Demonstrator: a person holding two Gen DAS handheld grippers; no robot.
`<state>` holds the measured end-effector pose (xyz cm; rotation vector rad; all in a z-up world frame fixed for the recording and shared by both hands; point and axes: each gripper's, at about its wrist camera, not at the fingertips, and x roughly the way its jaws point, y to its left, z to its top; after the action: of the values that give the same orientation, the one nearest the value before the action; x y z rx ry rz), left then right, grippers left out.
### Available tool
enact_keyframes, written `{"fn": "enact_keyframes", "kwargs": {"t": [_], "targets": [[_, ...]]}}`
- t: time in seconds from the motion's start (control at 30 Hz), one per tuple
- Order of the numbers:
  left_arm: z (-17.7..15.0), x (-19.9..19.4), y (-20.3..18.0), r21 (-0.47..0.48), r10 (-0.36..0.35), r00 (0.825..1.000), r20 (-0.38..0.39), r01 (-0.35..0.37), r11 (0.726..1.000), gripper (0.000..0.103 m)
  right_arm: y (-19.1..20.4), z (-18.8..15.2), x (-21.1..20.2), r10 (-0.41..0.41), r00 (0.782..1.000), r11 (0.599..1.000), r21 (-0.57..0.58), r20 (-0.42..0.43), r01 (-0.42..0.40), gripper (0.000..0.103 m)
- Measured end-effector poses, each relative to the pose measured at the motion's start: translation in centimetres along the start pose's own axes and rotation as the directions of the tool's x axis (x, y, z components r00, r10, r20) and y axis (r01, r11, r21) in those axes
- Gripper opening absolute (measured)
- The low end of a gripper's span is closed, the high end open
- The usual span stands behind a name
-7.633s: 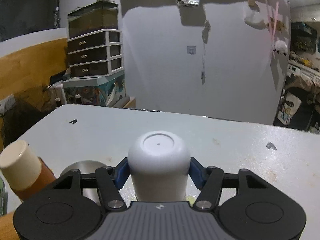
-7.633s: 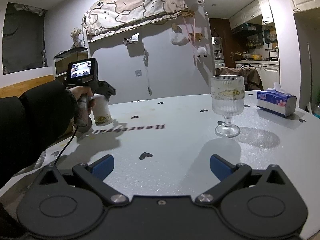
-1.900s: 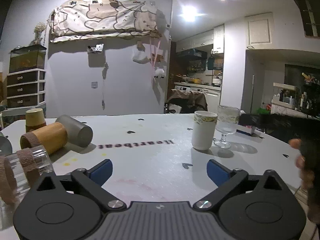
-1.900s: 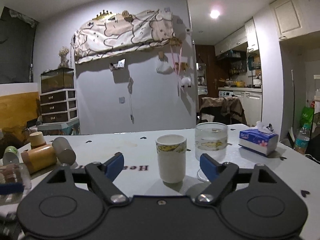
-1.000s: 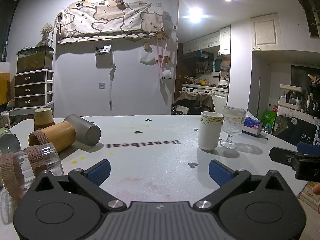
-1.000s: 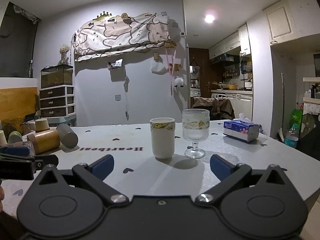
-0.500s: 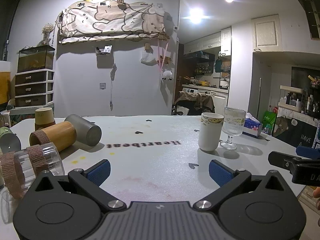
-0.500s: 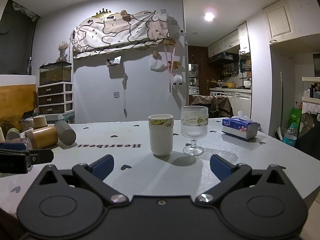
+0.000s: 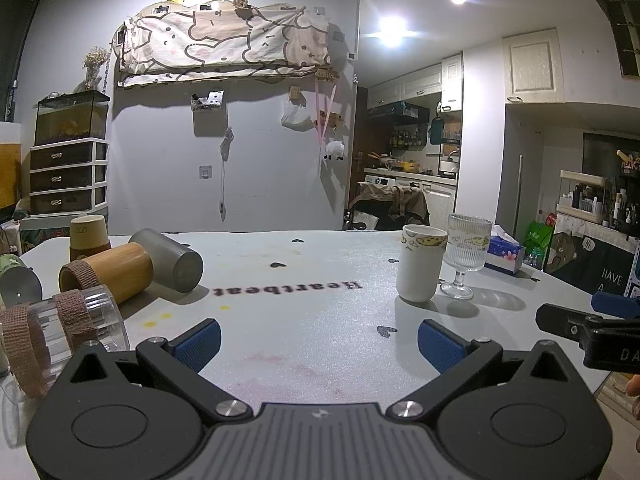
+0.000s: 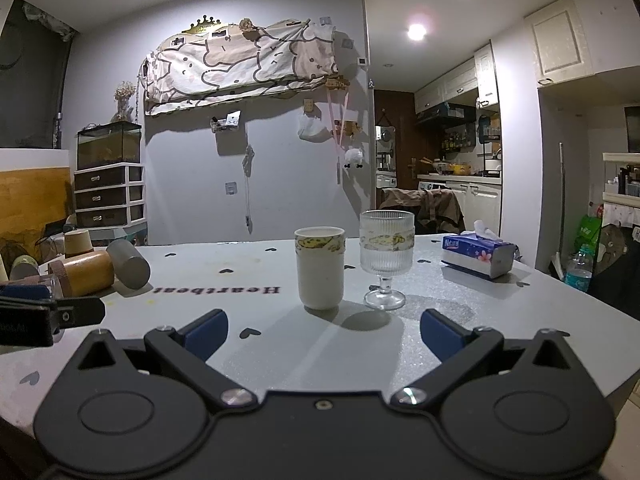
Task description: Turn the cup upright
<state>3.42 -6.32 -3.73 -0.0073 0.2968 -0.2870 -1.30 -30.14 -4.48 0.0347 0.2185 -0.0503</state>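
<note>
- Left gripper (image 9: 319,338), black frame with blue pads: fingers spread wide and holding nothing, low over the near edge of the pale grey table (image 9: 304,344).
- Right gripper (image 10: 323,328), same build: fingers likewise spread wide and holding nothing, pointing at the cup from the near edge; its tip also shows at the right margin of the left wrist view.
- Clear ribbed plastic cup wrapped with brown bands (image 9: 60,330): on its side at the table's left, just beside the left gripper.
- Bamboo-coloured cylindrical cup (image 9: 106,272) and matte grey cup (image 9: 168,258): both on their sides, touching one another.
- White ceramic cup with a yellow patterned rim band (image 10: 320,266): standing upright, mouth up, mid-table, beyond the printed word "Heartbeat" (image 10: 218,290).
- Ribbed clear stemmed glass (image 10: 386,258): upright, just beside the white cup on its right.
- Blue tissue box (image 10: 478,255): farther right, well apart from the glass.
- Tan paper cup (image 9: 89,236): mouth down, at the far left.
</note>
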Motion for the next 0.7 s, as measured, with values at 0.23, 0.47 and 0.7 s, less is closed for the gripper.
{"fn": "enact_keyframes", "kwargs": {"t": [0.23, 0.47, 0.7], "targets": [[0.02, -0.05, 0.02, 0.0, 0.0, 1.0, 0.0, 0.0, 1.0, 0.103, -0.03, -0.01, 0.04, 0.002, 1.0, 1.0, 0.002, -0.002, -0.002, 0.103], [0.02, -0.07, 0.04, 0.001, 0.0, 1.0, 0.0, 0.0, 1.0, 0.103, -0.04, -0.09, 0.04, 0.0, 1.0, 1.0, 0.003, 0.0, 0.0, 0.103], [0.11, -0.08, 0.05, 0.0, 0.001, 1.0, 0.001, -0.001, 1.0, 0.103, -0.12, 0.06, 0.04, 0.002, 1.0, 1.0, 0.005, 0.004, -0.002, 0.103]]}}
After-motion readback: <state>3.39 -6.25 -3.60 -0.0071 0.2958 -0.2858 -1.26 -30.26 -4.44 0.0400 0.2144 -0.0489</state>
